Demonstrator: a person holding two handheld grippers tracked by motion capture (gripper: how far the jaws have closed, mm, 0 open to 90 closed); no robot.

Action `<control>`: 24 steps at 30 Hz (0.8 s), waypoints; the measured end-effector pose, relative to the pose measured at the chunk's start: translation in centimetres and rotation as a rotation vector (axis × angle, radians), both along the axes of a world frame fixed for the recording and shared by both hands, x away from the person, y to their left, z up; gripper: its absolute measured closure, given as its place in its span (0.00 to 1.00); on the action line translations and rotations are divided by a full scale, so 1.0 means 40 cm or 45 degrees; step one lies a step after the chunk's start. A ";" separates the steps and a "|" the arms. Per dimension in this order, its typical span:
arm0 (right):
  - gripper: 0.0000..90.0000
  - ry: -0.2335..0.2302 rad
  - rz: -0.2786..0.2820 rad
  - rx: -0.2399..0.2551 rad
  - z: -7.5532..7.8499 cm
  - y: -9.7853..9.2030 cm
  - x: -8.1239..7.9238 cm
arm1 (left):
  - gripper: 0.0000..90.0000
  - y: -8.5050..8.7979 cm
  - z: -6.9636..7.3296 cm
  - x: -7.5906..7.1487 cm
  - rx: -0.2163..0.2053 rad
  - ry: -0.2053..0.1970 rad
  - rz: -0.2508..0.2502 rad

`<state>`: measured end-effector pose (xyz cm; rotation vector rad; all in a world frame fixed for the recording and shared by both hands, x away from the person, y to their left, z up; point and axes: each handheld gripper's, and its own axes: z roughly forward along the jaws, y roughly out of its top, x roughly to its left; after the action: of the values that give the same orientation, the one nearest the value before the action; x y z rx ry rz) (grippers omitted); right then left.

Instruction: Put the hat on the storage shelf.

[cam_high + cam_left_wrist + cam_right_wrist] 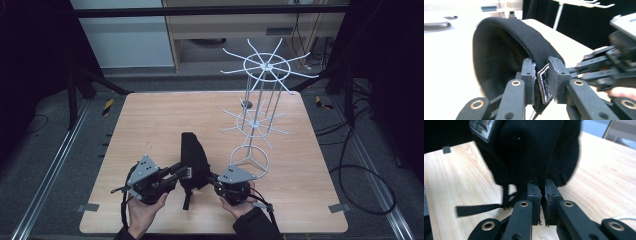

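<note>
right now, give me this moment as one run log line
left gripper: shut on black cap | right gripper: shut on black cap | cap: held between both above table | white wire rack: untouched, right

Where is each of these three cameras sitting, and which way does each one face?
High view: above the person's side, facing forward and down on the wooden table; both hands, left gripper, right gripper.
Left gripper view: rides the left gripper, looking along its jaws at the black cap.
Right gripper view: rides the right gripper, facing the cap.
All views share the cap.
</note>
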<state>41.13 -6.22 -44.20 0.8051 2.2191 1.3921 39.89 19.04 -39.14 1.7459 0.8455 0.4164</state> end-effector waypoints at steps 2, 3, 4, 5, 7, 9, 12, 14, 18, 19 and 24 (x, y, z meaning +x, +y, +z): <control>0.95 -0.007 -0.001 -0.007 0.005 0.002 -0.001 | 0.80 0.009 -0.005 0.000 0.010 0.003 0.019; 0.95 -0.020 -0.004 -0.020 0.011 0.006 -0.003 | 0.80 0.016 -0.011 0.001 0.021 0.007 0.035; 0.95 -0.022 -0.006 -0.031 0.015 0.010 -0.004 | 0.79 0.026 -0.018 0.002 0.034 0.011 0.053; 0.95 -0.026 0.004 -0.048 0.022 0.019 -0.004 | 0.78 0.039 -0.029 0.003 0.045 0.027 0.072; 0.95 -0.028 0.008 -0.064 0.024 0.026 -0.002 | 0.77 0.047 -0.034 0.004 0.055 0.033 0.082; 0.95 -0.020 0.023 -0.083 0.029 0.042 0.001 | 0.74 0.060 -0.041 0.005 0.071 0.040 0.108; 0.94 -0.017 0.043 -0.117 0.040 0.078 0.006 | 0.72 0.077 -0.048 0.005 0.114 0.025 0.160; 0.94 -0.014 0.046 -0.130 0.045 0.096 0.008 | 0.69 0.095 -0.056 0.005 0.143 0.024 0.203; 0.94 -0.013 0.054 -0.153 0.049 0.125 0.014 | 0.61 0.120 -0.066 0.003 0.164 0.035 0.238; 0.93 -0.010 0.052 -0.158 0.049 0.132 0.015 | 0.59 0.126 -0.069 0.001 0.165 0.037 0.250; 0.93 -0.009 0.075 -0.171 0.049 0.162 0.020 | 0.55 0.157 -0.081 -0.003 0.184 0.055 0.296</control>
<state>41.94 0.26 -42.26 0.6924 2.3196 1.2541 39.76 25.31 -42.40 1.7998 1.0776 0.6081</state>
